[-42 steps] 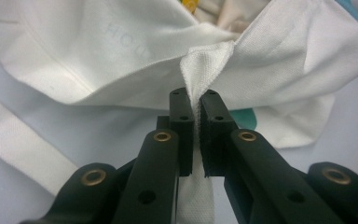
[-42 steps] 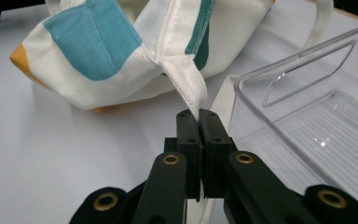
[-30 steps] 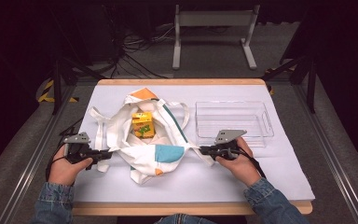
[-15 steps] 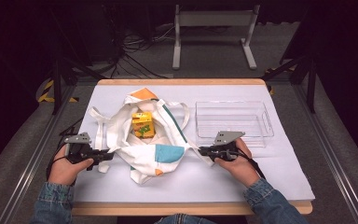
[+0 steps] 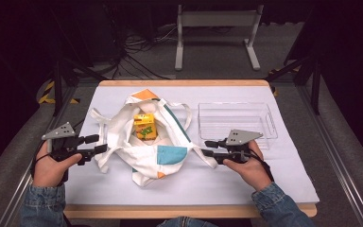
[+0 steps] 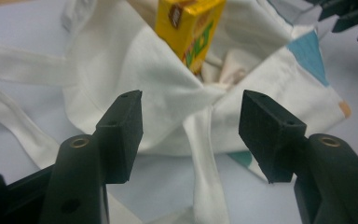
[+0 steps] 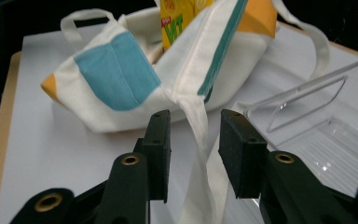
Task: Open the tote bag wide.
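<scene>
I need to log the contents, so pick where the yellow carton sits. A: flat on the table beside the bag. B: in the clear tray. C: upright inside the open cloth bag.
C: the yellow carton stands inside the open cloth bag, while the clear tray holds nothing.

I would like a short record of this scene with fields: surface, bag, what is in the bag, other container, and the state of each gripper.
surface: white sheet on a wooden table
bag: white tote bag, mouth open, with teal and orange patches
in bag: yellow carton, upright
other container: clear plastic tray, empty, right of the bag
left gripper: open, bag strap between the jaws
right gripper: open, bag strap between the jaws
</scene>
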A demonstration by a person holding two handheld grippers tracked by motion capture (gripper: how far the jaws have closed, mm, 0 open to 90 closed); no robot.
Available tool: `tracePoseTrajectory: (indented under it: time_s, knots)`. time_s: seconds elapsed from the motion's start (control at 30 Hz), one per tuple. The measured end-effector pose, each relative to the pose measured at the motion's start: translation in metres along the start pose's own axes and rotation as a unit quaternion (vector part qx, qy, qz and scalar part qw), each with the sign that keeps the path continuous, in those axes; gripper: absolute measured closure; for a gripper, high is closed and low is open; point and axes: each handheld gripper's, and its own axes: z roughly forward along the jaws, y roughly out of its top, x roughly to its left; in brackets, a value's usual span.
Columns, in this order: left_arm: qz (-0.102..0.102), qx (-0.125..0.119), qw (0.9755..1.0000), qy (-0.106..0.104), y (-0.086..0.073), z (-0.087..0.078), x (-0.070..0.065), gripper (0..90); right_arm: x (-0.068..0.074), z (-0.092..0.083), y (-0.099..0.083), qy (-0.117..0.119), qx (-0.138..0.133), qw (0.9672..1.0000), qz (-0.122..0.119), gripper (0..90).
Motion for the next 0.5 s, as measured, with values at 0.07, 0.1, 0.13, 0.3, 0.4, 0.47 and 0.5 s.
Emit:
tracePoseTrajectory:
  time_s: [0.07,0.1,0.13,0.3,0.4,0.47,0.5]
  knots:
    - [-0.003,-0.018,0.9998,0.011,0.004,-0.001,-0.001,39.8,0.003,-0.004,0.007,-0.004,-0.010,0.9999,-0.006,62.8]
    - [-0.004,-0.027,0.9996,0.013,0.006,-0.002,-0.001,39.8,0.004,-0.006,0.010,-0.005,-0.014,0.9999,-0.008,62.4]
    - [-0.005,-0.036,0.9992,0.015,0.008,-0.002,-0.002,39.8,0.004,-0.007,0.014,-0.006,-0.019,0.9997,-0.010,62.0]
    - [-0.007,-0.068,0.9972,0.030,0.016,-0.005,-0.005,39.0,0.006,-0.009,0.033,-0.013,-0.040,0.9990,-0.019,60.9]
    - [-0.010,-0.078,0.9963,0.034,0.019,-0.004,-0.006,37.4,0.005,-0.004,0.046,-0.011,-0.051,0.9985,-0.017,60.0]
    - [-0.013,-0.087,0.9954,0.039,0.020,-0.004,-0.005,35.3,0.005,0.000,0.052,-0.013,-0.053,0.9984,-0.013,58.0]
    - [-0.013,-0.087,0.9954,0.039,0.020,-0.004,-0.005,33.4,0.005,0.000,0.052,-0.013,-0.053,0.9984,-0.013,58.0]
